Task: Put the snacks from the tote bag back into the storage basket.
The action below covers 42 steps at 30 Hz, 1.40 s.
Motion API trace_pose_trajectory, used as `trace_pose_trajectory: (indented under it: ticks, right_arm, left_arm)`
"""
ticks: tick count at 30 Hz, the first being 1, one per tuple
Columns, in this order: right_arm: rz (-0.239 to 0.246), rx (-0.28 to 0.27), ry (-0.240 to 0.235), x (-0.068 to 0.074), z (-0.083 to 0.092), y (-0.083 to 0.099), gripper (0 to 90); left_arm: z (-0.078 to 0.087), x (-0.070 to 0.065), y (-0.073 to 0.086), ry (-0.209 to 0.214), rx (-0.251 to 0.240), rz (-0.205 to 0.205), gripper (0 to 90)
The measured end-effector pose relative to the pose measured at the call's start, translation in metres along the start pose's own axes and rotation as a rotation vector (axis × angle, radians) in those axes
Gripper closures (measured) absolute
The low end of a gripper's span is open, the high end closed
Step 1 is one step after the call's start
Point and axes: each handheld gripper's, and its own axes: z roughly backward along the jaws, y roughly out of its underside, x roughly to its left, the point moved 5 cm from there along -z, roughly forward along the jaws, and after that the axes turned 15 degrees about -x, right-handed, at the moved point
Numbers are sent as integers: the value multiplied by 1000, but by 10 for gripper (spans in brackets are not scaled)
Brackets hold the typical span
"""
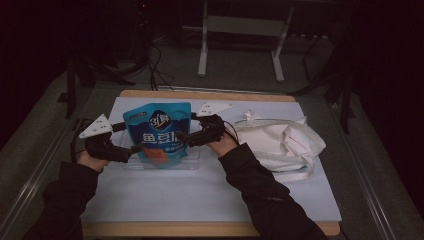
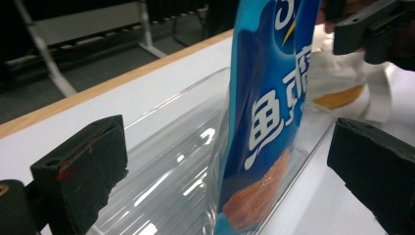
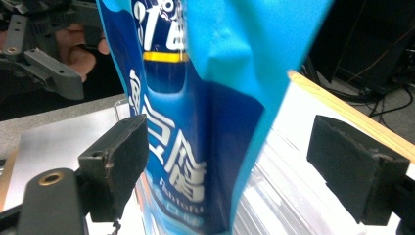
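Two tongs, left (image 1: 134,149) and right (image 1: 181,138), both spread wide, pads clear of blue snack pouch (image 1: 159,132) between them. Pouch upright in clear plastic tray (image 1: 192,162) on white counter (image 1: 200,195). Off to right, crumpled white cloth bag (image 1: 282,142).

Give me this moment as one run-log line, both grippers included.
blue snack pouch: upright in clear plastic bin | left gripper: open, pouch between jaws | right gripper: open, pouch between jaws | white cloth bag: lying beside

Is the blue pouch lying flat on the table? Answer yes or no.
No: in the high view the blue pouch stands upright with its bottom inside the clear tray, not flat on the table.
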Motion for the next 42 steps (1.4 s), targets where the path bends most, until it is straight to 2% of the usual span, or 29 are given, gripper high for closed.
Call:
trace_pose_trajectory:
  ticks: [4,7,9,12,16,19,22,29,31,33,34,39,42]
  right_arm:
    - [-2,8,9,-1,9,3,156]
    - [-2,15,19,-2,15,5,157]
    - [2,19,26,-2,19,7,157]
    - [5,20,28,-1,25,10,158]
    - [-3,8,35,1,33,10,159]
    - [-11,2,41,2,39,11,159]
    - [-12,3,39,5,44,13,160]
    - [2,4,41,9,58,17,160]
    - [8,3,45,11,70,19,160]
    - [6,-2,49,11,76,21,160]
    - [2,-4,55,11,78,22,160]
    - [-11,-4,67,8,89,26,160]
    - [-12,-7,77,6,98,28,160]
  left_arm:
    - [9,-8,3,-16,4,-21,18]
    - [15,-12,6,-21,-8,-4,18]
    - [20,-14,9,-40,-22,14,18]
    - [25,-18,14,-70,-17,3,18]
    - [33,-27,18,-69,-24,10,18]
    - [39,-34,18,-79,-56,21,18]
    - [43,-44,19,-86,-61,8,18]
    - [44,-70,18,-61,-68,0,18]
    - [42,-83,15,-20,-78,-3,18]
    - [40,-90,12,-5,-80,-26,18]
    - [38,-94,11,8,-80,-22,18]
    - [27,-108,4,68,-91,-25,18]
    - [18,-112,2,89,-93,-31,18]
